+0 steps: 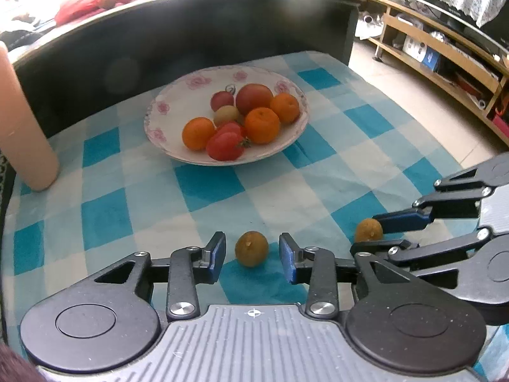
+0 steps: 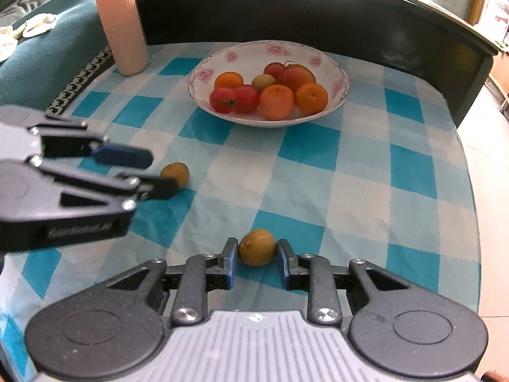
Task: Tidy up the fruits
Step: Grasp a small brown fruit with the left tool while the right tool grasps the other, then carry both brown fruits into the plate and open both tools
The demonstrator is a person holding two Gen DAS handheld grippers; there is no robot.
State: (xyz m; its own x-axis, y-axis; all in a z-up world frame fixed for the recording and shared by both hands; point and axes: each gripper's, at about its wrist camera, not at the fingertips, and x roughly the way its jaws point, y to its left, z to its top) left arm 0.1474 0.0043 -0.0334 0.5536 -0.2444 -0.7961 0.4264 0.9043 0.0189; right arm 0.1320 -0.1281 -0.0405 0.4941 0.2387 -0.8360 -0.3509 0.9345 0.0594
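Two small brown fruits lie on the blue checked cloth. One brown fruit (image 1: 251,248) sits between the fingers of my left gripper (image 1: 252,254), which is open, with a gap on each side of the fruit. The other brown fruit (image 2: 257,247) is between the pads of my right gripper (image 2: 257,254), which is shut on it low over the cloth. The right wrist view shows the left gripper (image 2: 162,173) at the left around its fruit (image 2: 176,172). In the left wrist view the right gripper (image 1: 366,234) holds its fruit (image 1: 368,229). Behind, a floral plate (image 1: 191,79) holds oranges and tomatoes.
A tall pink cup (image 2: 122,25) stands at the cloth's far left corner. A dark curved wall (image 1: 191,31) closes off the back. The cloth's right edge (image 2: 470,191) drops to the floor. A wooden shelf unit (image 1: 445,57) stands further right.
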